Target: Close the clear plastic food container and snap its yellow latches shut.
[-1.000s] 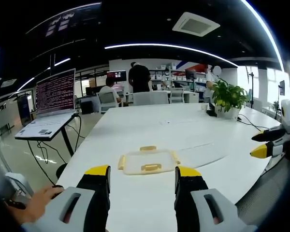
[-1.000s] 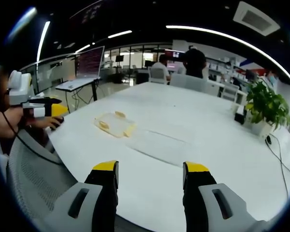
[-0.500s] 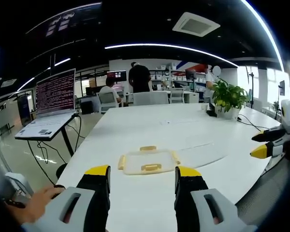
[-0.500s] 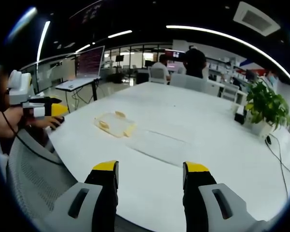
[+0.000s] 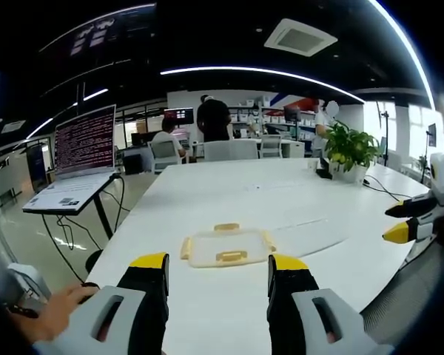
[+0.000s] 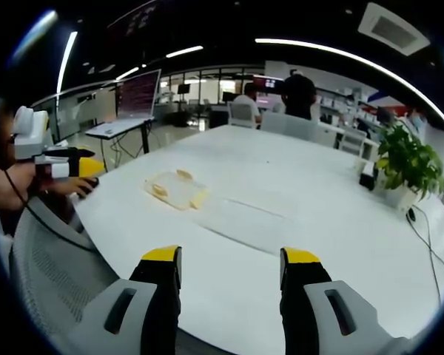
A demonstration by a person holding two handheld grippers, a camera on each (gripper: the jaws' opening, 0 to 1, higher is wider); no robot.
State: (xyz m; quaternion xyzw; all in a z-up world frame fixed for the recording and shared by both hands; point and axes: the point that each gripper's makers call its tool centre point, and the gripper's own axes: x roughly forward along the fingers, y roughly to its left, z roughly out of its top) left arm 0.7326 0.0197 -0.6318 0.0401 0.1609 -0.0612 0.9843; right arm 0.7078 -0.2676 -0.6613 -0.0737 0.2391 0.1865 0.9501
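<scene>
Nothing has moved since the earlier frames: both the left gripper (image 5: 217, 268) and right gripper (image 6: 231, 259) hover with jaws wide and empty, short of the clear food container (image 5: 226, 246) lying flat on the white table (image 5: 281, 200), its latch positions too small to judge.

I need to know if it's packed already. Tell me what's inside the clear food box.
Nothing shows through the clear food box on the white table; it looks empty. Its yellow latches hide the rim beneath them, and it is too small to be sure.
</scene>
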